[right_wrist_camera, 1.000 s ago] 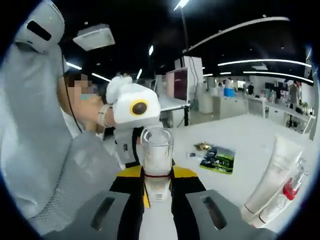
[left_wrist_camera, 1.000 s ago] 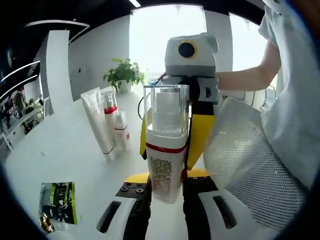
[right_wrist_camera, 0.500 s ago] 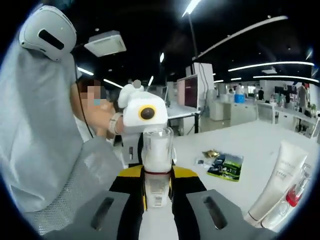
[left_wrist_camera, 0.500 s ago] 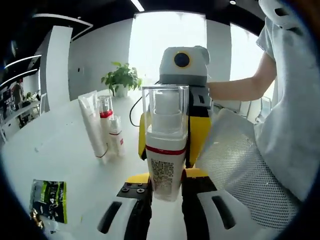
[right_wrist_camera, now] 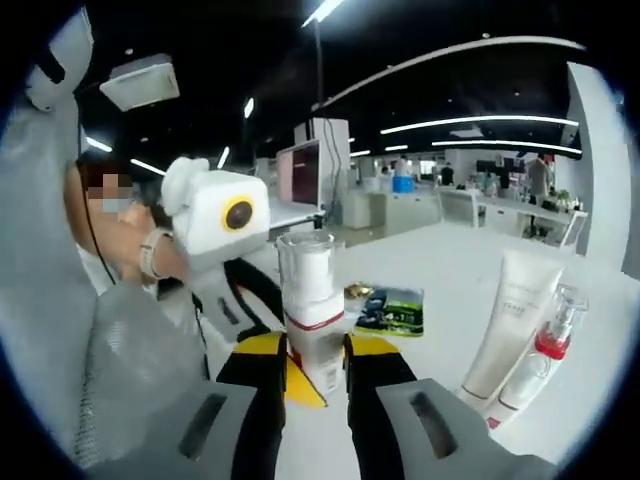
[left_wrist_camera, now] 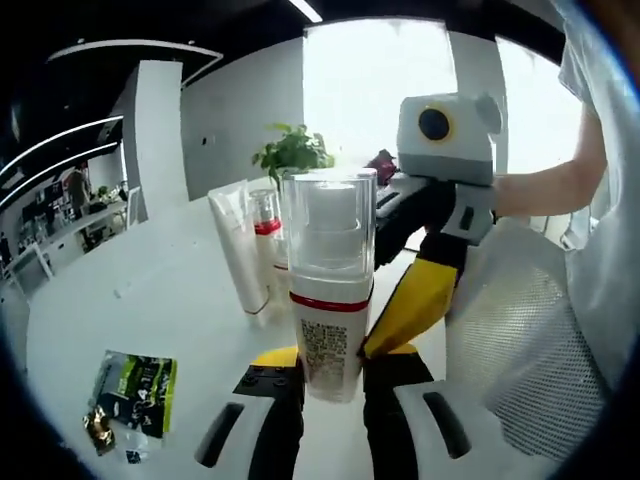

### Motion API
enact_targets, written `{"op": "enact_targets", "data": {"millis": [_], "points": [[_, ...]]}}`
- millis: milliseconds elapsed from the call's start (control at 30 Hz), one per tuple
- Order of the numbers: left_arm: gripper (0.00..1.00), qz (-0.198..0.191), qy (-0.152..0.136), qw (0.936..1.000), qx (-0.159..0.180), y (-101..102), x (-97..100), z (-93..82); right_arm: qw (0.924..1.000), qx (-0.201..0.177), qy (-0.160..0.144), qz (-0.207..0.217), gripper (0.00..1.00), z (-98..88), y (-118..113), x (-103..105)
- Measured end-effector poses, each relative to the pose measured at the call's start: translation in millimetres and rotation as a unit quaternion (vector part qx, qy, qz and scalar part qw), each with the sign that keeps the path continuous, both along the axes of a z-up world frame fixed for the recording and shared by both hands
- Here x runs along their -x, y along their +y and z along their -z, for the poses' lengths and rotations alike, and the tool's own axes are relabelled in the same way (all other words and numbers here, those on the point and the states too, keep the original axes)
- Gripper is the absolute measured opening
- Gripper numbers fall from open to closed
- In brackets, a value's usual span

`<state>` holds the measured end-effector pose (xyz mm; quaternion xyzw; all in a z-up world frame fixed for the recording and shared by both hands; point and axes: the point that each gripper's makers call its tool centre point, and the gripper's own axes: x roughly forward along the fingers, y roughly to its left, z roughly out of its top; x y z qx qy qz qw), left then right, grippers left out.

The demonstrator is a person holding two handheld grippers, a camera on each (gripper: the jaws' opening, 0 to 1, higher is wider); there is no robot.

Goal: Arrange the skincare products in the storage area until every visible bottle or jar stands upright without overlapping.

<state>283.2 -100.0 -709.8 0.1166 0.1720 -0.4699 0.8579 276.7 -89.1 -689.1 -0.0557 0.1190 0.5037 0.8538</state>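
Both grippers (left_wrist_camera: 330,385) (right_wrist_camera: 308,375) clamp pump bottle (left_wrist_camera: 328,285); left gripper view adds plant (left_wrist_camera: 293,152).

Pump bottle (left_wrist_camera: 327,290) upright between both grippers' fingers (left_wrist_camera: 275,420), tube (left_wrist_camera: 238,245) and small bottles (left_wrist_camera: 267,235) standing behind it on the counter (left_wrist_camera: 150,300), sachet (left_wrist_camera: 135,385) lying left

Around the white table (left_wrist_camera: 170,300), four skincare products are showing: one pump bottle (left_wrist_camera: 328,280) with a clear cap, raised above it; one white tube (left_wrist_camera: 240,245) standing on it; one red-collared bottle (left_wrist_camera: 266,235) just beside the tube; and one smaller bottle behind, mostly hidden. One green sachet (left_wrist_camera: 138,385) is lying on the table. One potted plant (left_wrist_camera: 292,155) is sitting at its far edge.
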Motion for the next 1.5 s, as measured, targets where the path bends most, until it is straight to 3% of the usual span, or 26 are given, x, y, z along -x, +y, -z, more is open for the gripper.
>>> {"op": "enact_targets", "data": {"millis": [133, 233, 300, 433, 533, 1033, 1400, 1500], "points": [[0.22, -0.016, -0.014, 0.9997, -0.009, 1, -6.1, 0.3, 0.9977, -0.032, -0.023, 0.055, 0.23, -17.8, 1, -5], [0.22, -0.017, -0.006, 0.9998, 0.007, -1, -7.1, -1.9, 0.9952, -0.022, -0.058, 0.076, 0.23, -26.3, 3, -5], [0.22, -0.014, -0.01, 0.9998, -0.004, -2, -5.9, 0.2, 0.9935, -0.051, -0.053, 0.087, 0.22, -35.2, 3, -6], [0.22, -0.018, -0.006, 0.9998, 0.006, -4, -6.7, -0.2, 0.9927, -0.033, -0.078, 0.086, 0.22, -41.1, 4, -5], [0.22, -0.016, -0.01, 0.9998, -0.005, -6, -6.3, 3.3, 0.9911, -0.065, -0.073, 0.09, 0.24, -52.2, 4, -5], [0.22, -0.021, -0.004, 0.9997, 0.008, -17, -5.7, 6.4, 0.9916, -0.058, -0.071, 0.091, 0.23, -52.1, -2, -12], [0.24, -0.016, 0.004, 0.9997, 0.019, -20, -13.2, 21.5, 0.9924, -0.075, -0.035, 0.091, 0.21, -38.9, -8, -20], [0.24, -0.011, -0.003, 0.9999, 0.008, -22, -14.1, 27.9, 0.9932, -0.071, -0.034, 0.087, 0.21, -33.2, -8, -20]]}}
